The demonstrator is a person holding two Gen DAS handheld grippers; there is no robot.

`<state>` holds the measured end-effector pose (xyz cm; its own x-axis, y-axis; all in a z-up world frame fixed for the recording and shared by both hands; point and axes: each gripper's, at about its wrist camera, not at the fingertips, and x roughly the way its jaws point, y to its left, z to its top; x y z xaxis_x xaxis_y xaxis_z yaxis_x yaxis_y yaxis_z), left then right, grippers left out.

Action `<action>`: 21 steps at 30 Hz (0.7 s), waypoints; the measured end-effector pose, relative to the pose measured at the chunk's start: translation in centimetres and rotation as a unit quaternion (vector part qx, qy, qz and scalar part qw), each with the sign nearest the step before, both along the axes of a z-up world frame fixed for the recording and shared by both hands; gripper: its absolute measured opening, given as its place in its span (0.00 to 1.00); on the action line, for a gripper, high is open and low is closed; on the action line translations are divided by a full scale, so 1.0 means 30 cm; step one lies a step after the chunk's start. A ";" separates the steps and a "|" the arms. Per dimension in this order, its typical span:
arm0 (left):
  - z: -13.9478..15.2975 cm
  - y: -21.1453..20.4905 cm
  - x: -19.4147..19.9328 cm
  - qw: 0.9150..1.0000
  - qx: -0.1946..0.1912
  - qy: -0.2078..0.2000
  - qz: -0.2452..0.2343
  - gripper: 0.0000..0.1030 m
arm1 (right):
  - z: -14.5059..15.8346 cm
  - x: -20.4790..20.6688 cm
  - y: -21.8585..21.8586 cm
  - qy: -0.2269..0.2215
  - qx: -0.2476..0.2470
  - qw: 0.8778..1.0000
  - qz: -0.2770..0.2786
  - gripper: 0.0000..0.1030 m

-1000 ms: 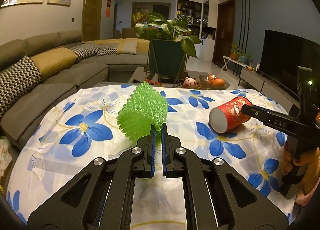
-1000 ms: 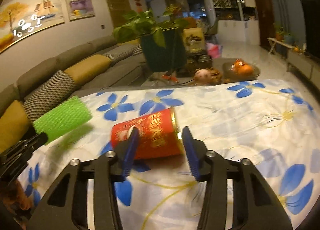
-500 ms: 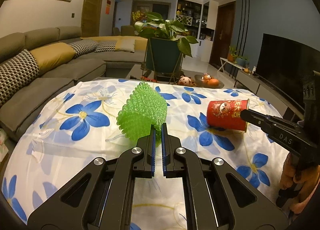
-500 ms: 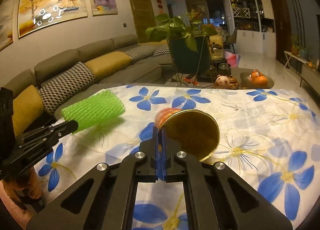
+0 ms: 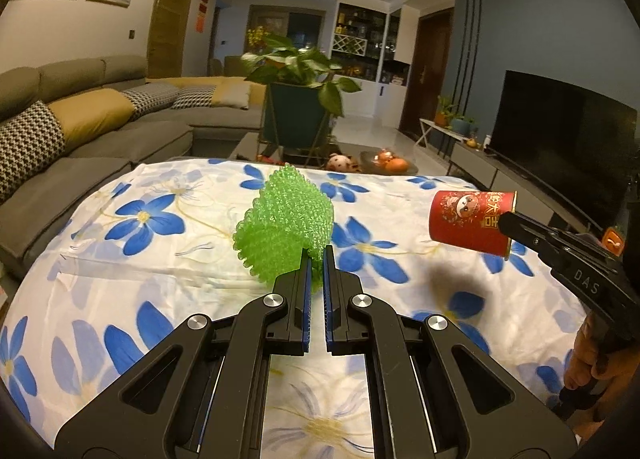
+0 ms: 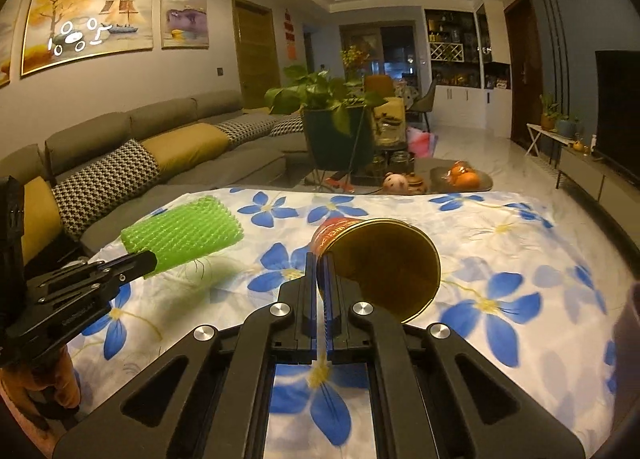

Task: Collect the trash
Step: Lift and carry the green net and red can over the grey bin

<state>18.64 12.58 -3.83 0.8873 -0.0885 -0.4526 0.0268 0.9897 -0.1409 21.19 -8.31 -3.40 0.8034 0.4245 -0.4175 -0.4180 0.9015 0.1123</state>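
Observation:
My left gripper [image 5: 316,255] is shut on a green foam net sleeve [image 5: 286,229] and holds it above the flowered tablecloth [image 5: 160,259]. The sleeve also shows in the right wrist view [image 6: 184,235], clamped by the left gripper [image 6: 148,259]. My right gripper [image 6: 321,263] is shut on the rim of a red paper cup [image 6: 380,267], whose gold inside faces the camera. In the left wrist view the cup [image 5: 470,223] hangs in the air on the right gripper [image 5: 506,219], with its shadow on the cloth below.
A grey sofa [image 5: 80,127] with cushions runs along the left. A potted plant [image 5: 300,107], a fruit plate [image 5: 388,163] and a small toy pig [image 5: 340,161] stand beyond the table. A TV [image 5: 560,135] is at the right.
My right gripper has closed on the cup's rim and lifted the cup off the cloth. My left gripper still holds the green sleeve, raised slightly.

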 end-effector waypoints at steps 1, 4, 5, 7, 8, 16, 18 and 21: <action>0.004 -0.010 -0.007 1.000 0.000 -0.002 -0.003 0.04 | 0.006 -0.012 -0.011 -0.002 0.000 1.000 -0.003 0.04; 0.022 -0.046 -0.026 1.000 0.002 -0.008 -0.013 0.04 | 0.023 -0.047 -0.050 -0.011 -0.003 1.000 -0.018 0.04; 0.030 -0.064 -0.032 1.000 0.003 -0.010 -0.018 0.04 | 0.029 -0.059 -0.069 -0.014 -0.002 1.000 -0.023 0.04; 0.036 -0.094 -0.040 1.000 0.004 -0.013 -0.026 0.04 | 0.037 -0.080 -0.096 -0.019 -0.003 0.999 -0.032 0.04; 0.043 -0.115 -0.045 0.999 0.005 -0.014 -0.032 0.04 | 0.043 -0.090 -0.115 -0.022 -0.003 0.999 -0.038 0.04; 0.091 -0.304 -0.065 0.996 0.015 -0.030 -0.087 0.04 | 0.074 -0.172 -0.270 -0.045 0.004 0.995 -0.086 0.03; 0.108 -0.389 -0.060 0.993 0.019 -0.036 -0.112 0.04 | 0.078 -0.193 -0.341 -0.049 0.010 0.993 -0.110 0.03; 0.127 -0.513 -0.051 0.987 0.023 -0.046 -0.150 0.04 | 0.081 -0.219 -0.461 -0.054 0.018 0.987 -0.153 0.03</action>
<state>17.09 -2.81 -0.02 0.8616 -0.3344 -0.3818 0.3301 0.9407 -0.0789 14.60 -22.15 -0.97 0.9351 0.1674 -0.3124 -0.1373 0.9837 0.1162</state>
